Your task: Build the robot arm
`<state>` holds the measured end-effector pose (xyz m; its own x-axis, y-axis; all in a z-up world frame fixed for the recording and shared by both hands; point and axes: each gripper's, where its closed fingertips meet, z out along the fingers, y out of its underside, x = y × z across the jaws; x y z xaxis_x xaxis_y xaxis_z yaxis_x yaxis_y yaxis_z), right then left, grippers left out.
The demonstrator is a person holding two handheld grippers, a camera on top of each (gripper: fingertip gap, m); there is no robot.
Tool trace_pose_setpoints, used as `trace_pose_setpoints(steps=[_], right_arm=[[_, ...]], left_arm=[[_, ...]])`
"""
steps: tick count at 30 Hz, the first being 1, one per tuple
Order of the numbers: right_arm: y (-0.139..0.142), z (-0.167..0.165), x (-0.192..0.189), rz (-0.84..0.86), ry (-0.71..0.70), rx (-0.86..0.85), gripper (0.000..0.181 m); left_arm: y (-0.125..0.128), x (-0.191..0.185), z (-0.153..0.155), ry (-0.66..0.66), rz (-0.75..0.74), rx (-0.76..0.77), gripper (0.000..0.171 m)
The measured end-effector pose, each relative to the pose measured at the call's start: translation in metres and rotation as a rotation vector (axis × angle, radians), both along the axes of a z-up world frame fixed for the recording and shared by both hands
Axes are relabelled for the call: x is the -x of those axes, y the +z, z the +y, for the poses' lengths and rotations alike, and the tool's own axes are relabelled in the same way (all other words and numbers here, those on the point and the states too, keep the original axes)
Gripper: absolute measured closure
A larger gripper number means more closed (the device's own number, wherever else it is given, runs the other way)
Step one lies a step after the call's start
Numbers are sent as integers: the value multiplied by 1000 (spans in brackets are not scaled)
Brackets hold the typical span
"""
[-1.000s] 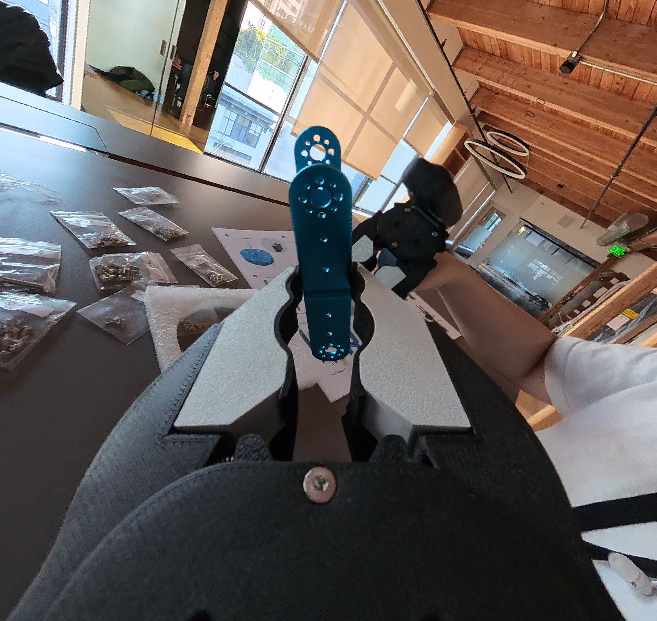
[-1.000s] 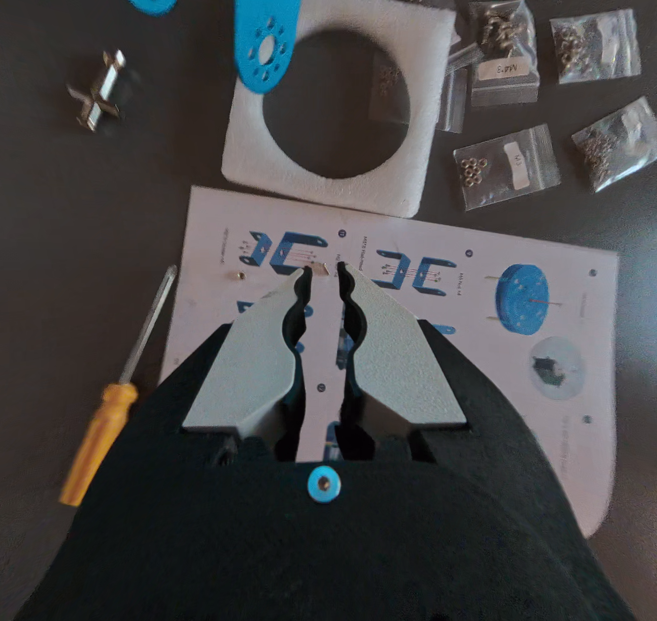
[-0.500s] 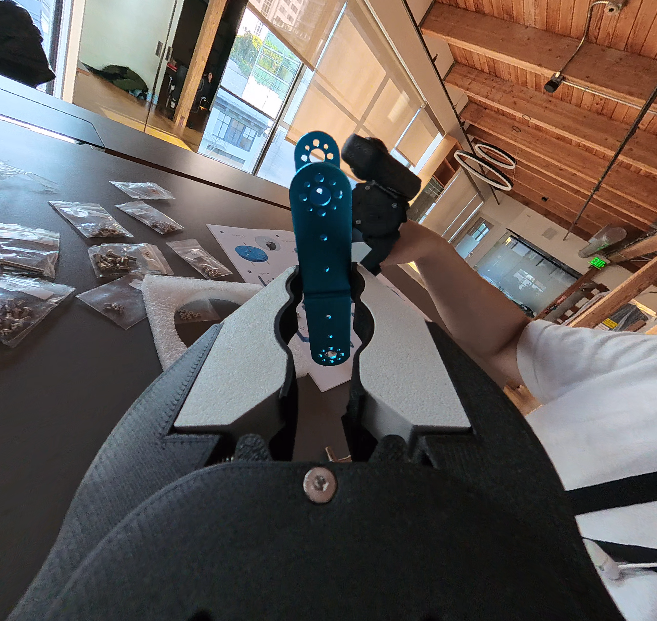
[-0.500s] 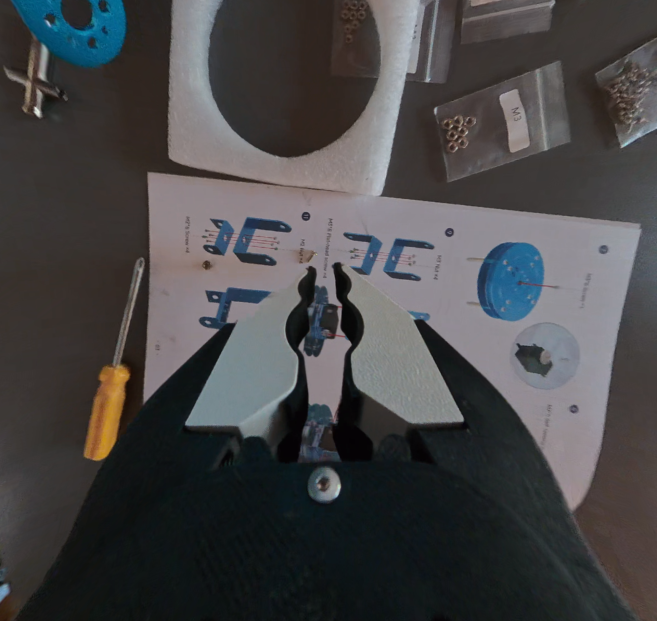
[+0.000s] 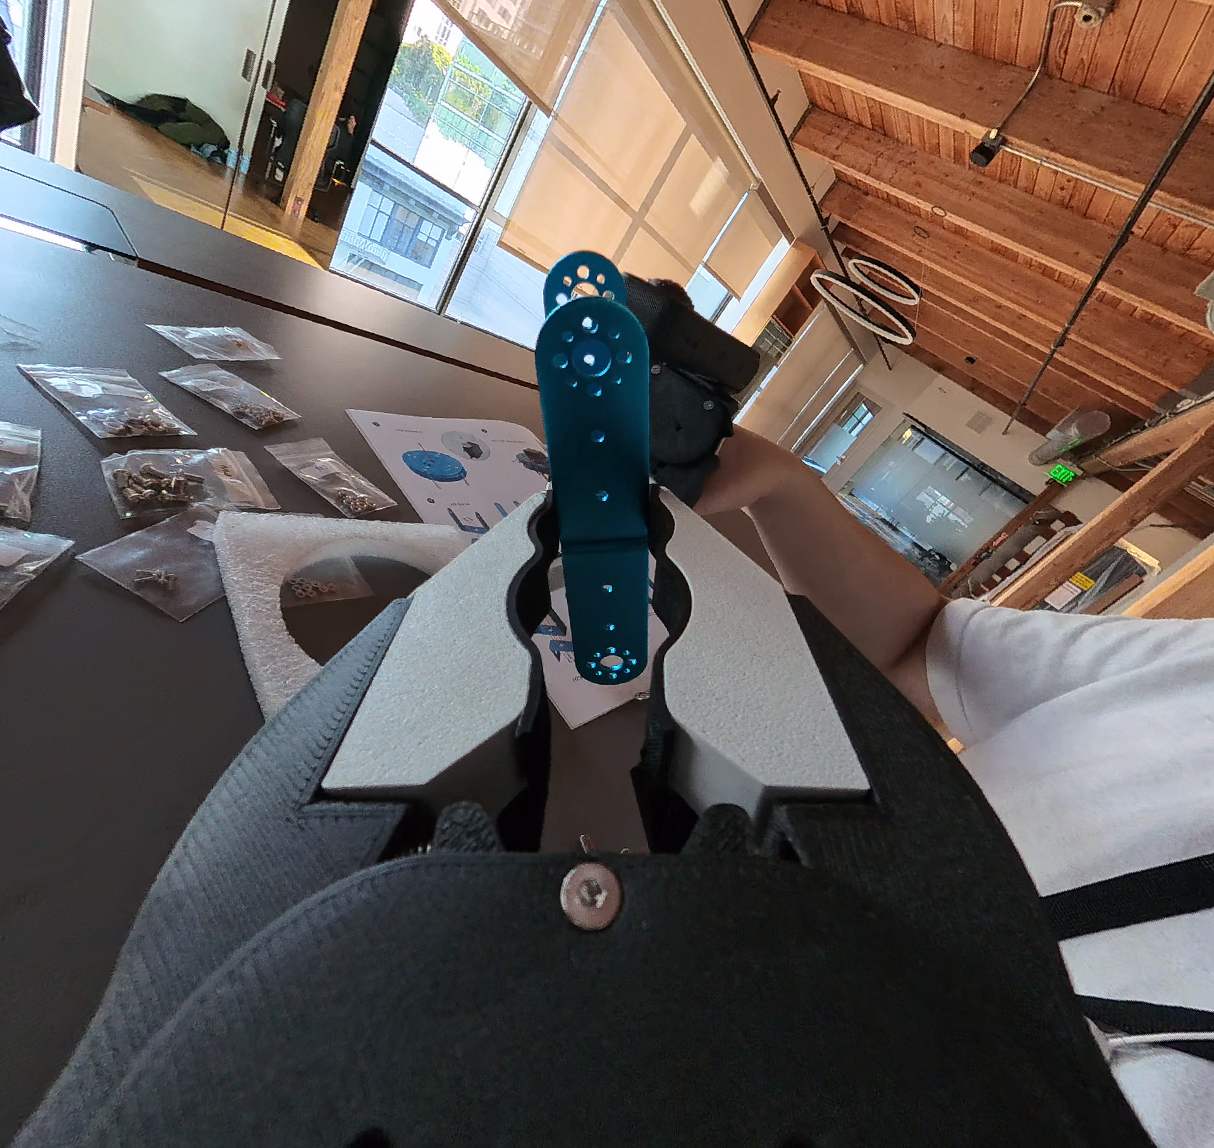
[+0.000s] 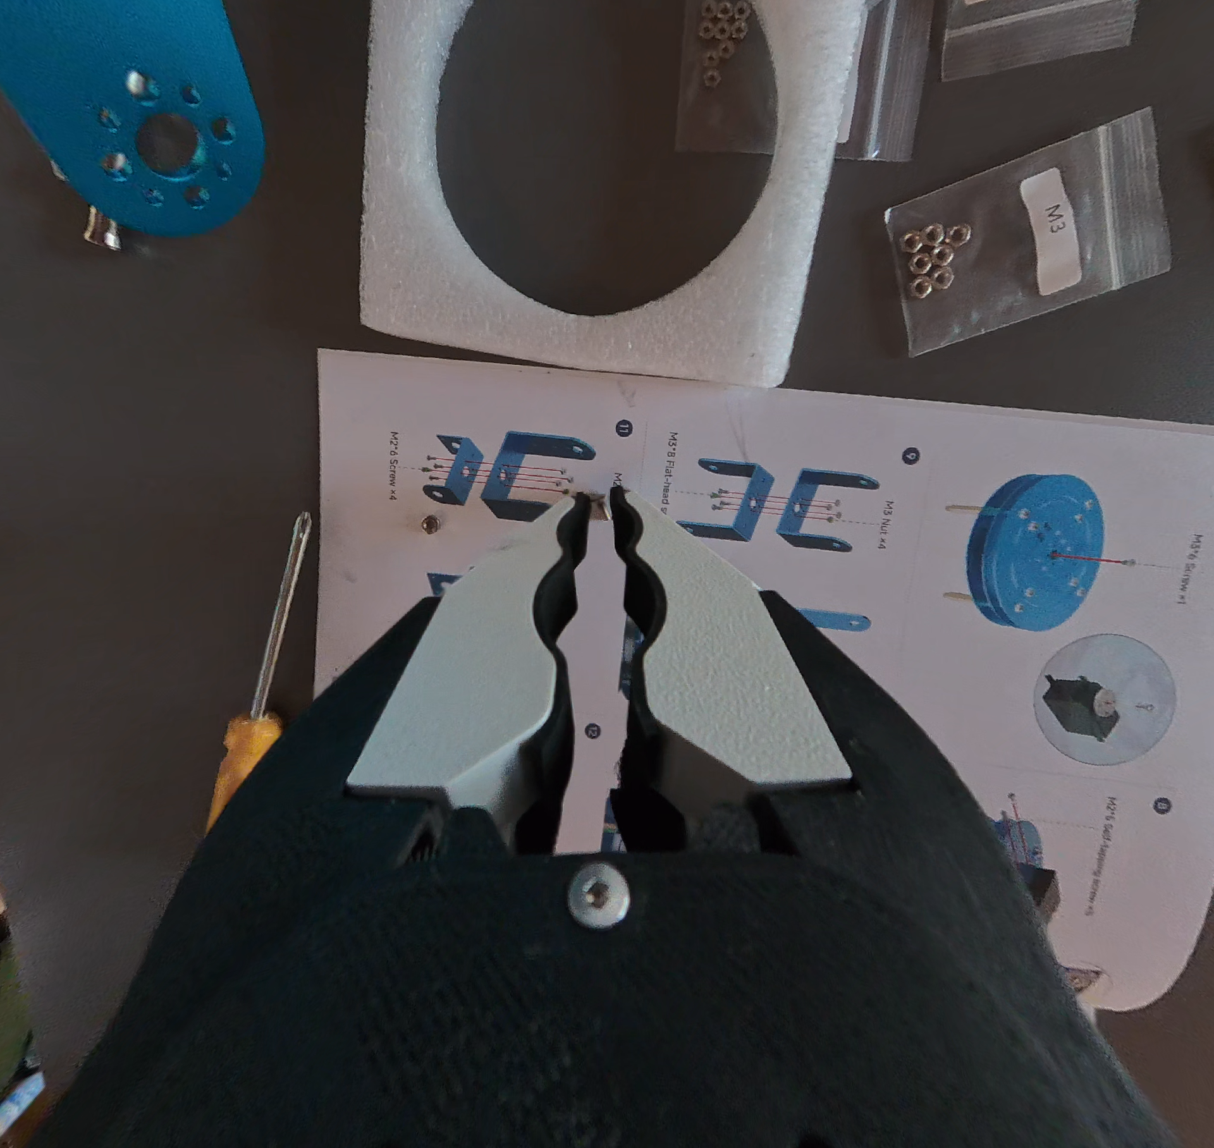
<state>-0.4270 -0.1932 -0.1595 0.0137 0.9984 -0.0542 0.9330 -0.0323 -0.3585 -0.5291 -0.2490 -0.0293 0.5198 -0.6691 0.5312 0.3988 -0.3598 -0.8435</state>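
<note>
My left gripper is shut on a blue metal U-bracket with round holes and holds it upright above the dark table. One end of the bracket also shows in the right wrist view, at the top left. My right gripper points down at a printed instruction sheet. Its jaws are nearly together, and the tips pinch a small metal nut that lies on the sheet. A second small nut lies on the sheet to the left. The right gripper shows behind the bracket in the left wrist view.
A white foam square with a round hole lies just beyond the sheet. Several clear bags of screws and nuts lie to the right. An orange-handled screwdriver lies left of the sheet. A person's forearm reaches over the table. Some 20 cm of space lies between my two pairs of fingers.
My right gripper has come down closer to the sheet and its jaws have narrowed around the small nut. My left gripper has kept the bracket upright with little movement.
</note>
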Motion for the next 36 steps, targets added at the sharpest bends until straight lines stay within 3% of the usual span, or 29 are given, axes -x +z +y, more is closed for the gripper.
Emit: trace_pose_setpoints(steps=[12,18,22,28,31,36], right_arm=[[6,0,6,74,28,-32,177],[55,2,6,370,-75,82,178],[105,-6,7,632,-134,242,178],[187,-32,8,956,-164,338,178],[196,-35,16,1067,-255,248,178],[185,-47,35,1128,-292,217,178]], left_arm=[[-6,5,-1,15,0,16,146],[-8,1,4,10,9,31,146],[-3,-16,14,-17,53,17,146],[-4,-55,30,-61,85,-16,146],[0,-68,26,-48,89,-74,146],[16,-70,13,118,274,-292,146]])
